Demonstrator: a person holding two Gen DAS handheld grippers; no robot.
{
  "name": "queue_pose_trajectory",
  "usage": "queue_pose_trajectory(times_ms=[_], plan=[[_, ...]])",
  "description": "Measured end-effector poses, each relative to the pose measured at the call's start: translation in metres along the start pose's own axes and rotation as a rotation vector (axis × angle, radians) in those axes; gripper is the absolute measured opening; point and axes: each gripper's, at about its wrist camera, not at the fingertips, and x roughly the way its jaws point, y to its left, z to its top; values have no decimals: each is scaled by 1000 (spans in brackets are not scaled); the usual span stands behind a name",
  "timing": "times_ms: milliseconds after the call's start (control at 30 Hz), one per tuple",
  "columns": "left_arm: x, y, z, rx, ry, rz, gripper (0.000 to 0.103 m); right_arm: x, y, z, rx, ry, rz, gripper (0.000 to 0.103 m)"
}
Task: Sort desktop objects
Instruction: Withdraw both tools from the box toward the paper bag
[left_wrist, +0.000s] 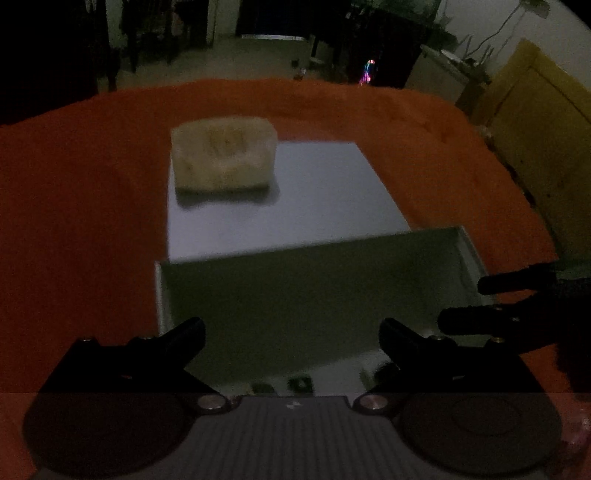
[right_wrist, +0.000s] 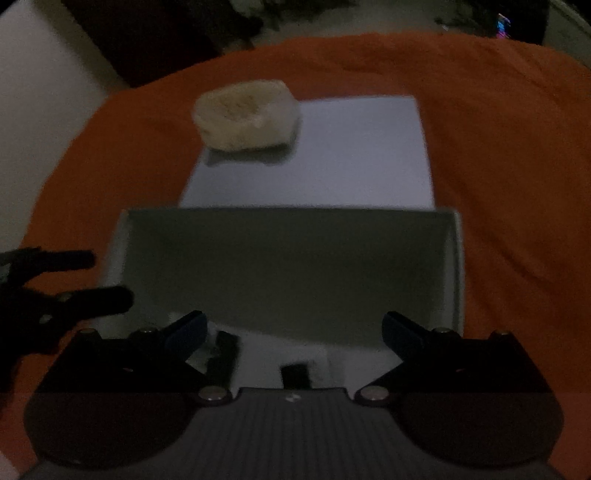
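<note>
Dim, grainy views from both wrists over an orange cloth (left_wrist: 74, 184) that covers the table.

Left wrist view, left to right: the left gripper (left_wrist: 291, 334) hangs with its jaws spread wide and nothing between them, above an open grey box (left_wrist: 160, 295). Its lid (left_wrist: 295, 199) lies flat beyond the far wall. A pale, lumpy, crumpled object (left_wrist: 223, 157) rests on the lid's far left corner; blur hides what it is. Small dark items (left_wrist: 299, 382) on the box floor are half hidden by the gripper body and too dim to tell. At the right edge the right gripper (left_wrist: 469, 302) enters, cut off by the frame, fingers apart.

Right wrist view, left to right: the left gripper (right_wrist: 103, 278) reaches in from the left edge, partly cut off. The right gripper (right_wrist: 293, 326) stands fully open and empty over the box (right_wrist: 456, 266). Two dark oblong items (right_wrist: 223, 354) lie on the box floor near the left finger and the centre, their near ends hidden. The pale object (right_wrist: 245, 116) sits on the lid (right_wrist: 351, 158) at its far left corner.
</note>
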Motion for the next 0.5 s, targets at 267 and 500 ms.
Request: queue_pose_trajectory(times_ms=[267,500], plan=[[5,23,24,44,-47,3,102,-8,1,25,-21,-34,14,96],[15,41,57,102,-107,-4,102,2,19,71,-35,-60,69,74]])
